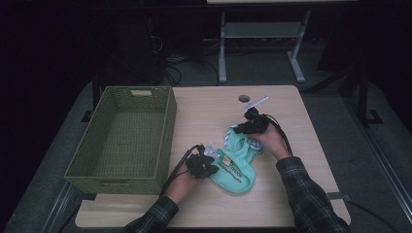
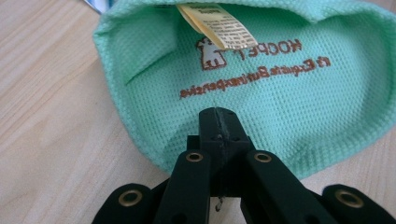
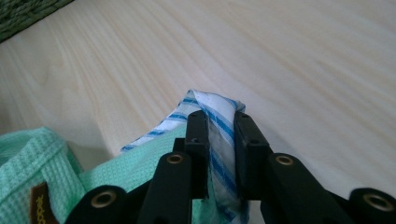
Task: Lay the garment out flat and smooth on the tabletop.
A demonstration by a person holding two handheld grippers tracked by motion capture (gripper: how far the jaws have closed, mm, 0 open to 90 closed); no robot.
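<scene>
Wooden table (image 1: 291, 189), left gripper (image 2: 218, 122) and right gripper (image 3: 219, 135) jaws pinching green garment (image 2: 289, 98).

Dim high view, dark surroundings, bright gripper views, near parts soft

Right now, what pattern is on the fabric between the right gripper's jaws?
White with blue stripes, clearest in the right gripper view; the rest of the garment is mint green.

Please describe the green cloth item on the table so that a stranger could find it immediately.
Start at the wooden table, right of the woven basket. Near the front middle, between the two hands, lies the mint green garment. Unlike anything nearby, it has waffle-textured fabric, brown embroidered lettering, a yellow label and a blue-striped white trim.
</scene>
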